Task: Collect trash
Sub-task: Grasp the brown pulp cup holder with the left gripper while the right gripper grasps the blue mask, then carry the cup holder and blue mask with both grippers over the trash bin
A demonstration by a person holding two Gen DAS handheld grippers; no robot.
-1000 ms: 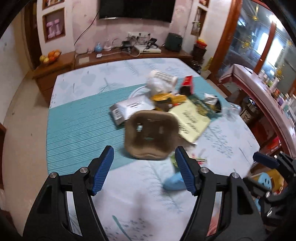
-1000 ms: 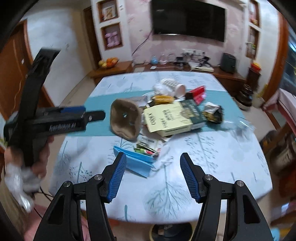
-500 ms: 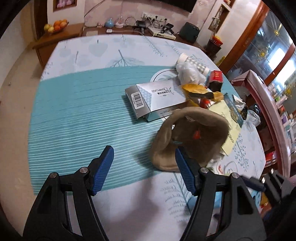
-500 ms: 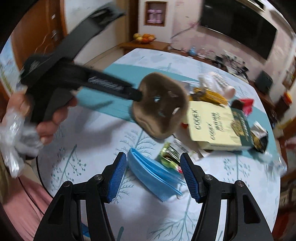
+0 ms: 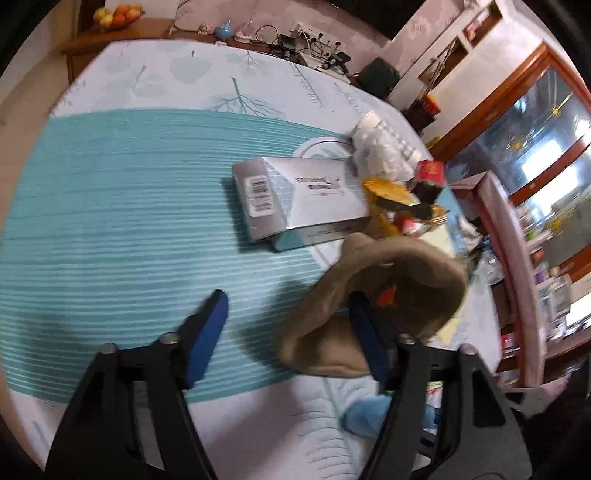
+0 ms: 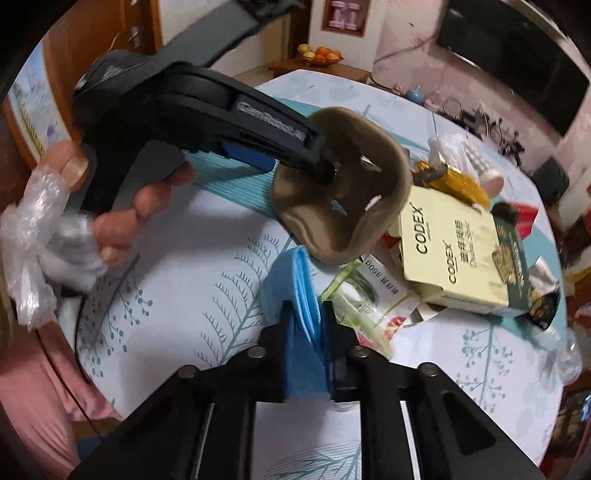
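pickup step, 2 grabs at once — the right gripper (image 6: pixel 306 325) has its fingers pinched on the blue folded packet (image 6: pixel 295 291) lying on the table (image 6: pixel 177 295). the left gripper (image 5: pixel 286 319) is closing, one finger inside the brown pulp tray (image 5: pixel 388 291), no pinch yet. next, judged: finish that squeeze, then lift both clear of the pile.

- The place was a home, a living or dining room.
- A table (image 5: pixel 122 206) wore a leaf-printed cloth with a teal band.
- A fruit bowl (image 6: pixel 320 55) stood on a wooden sideboard (image 5: pixel 122 33) by the wall.
- A dark TV (image 6: pixel 517 62) hung on a pale floral wall, above cables and chargers (image 5: pixel 306 40).
- A glass cabinet (image 5: pixel 546 155) framed in red-brown wood stood to one side.
- Framed pictures (image 6: pixel 345 16) hung beside a wooden door (image 6: pixel 96 40).
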